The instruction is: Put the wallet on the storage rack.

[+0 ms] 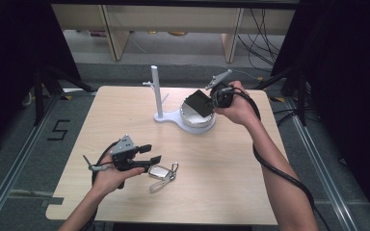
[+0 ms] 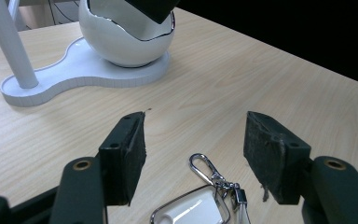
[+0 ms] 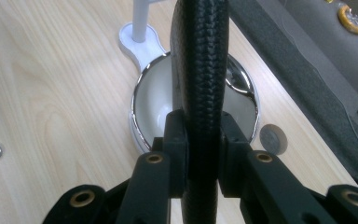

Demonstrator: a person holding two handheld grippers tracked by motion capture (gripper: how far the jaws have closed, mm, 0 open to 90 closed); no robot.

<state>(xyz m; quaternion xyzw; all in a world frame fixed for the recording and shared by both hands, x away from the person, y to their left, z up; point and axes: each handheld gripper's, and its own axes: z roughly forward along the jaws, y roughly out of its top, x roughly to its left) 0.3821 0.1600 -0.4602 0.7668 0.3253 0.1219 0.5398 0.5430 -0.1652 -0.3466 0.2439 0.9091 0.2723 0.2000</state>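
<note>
While your right gripper [image 1: 211, 97] pinches the black wallet [image 1: 198, 102] over the bowl [image 1: 197, 120] and your left gripper [image 1: 150, 154] stands spread above the key fob [image 1: 160, 172], a tilt may tip the bowl.

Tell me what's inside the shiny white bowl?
The round white bowl with a chrome rim shows a bare white inside. The right gripper holds a flat black woven wallet above it, hiding the middle and bottom.

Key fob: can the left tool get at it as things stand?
Probably yes. The left tool is open, and the key fob lies flat on the table just below its gap, clip end forward. Nothing lies between them; the right tool is away over the bowl.
</note>
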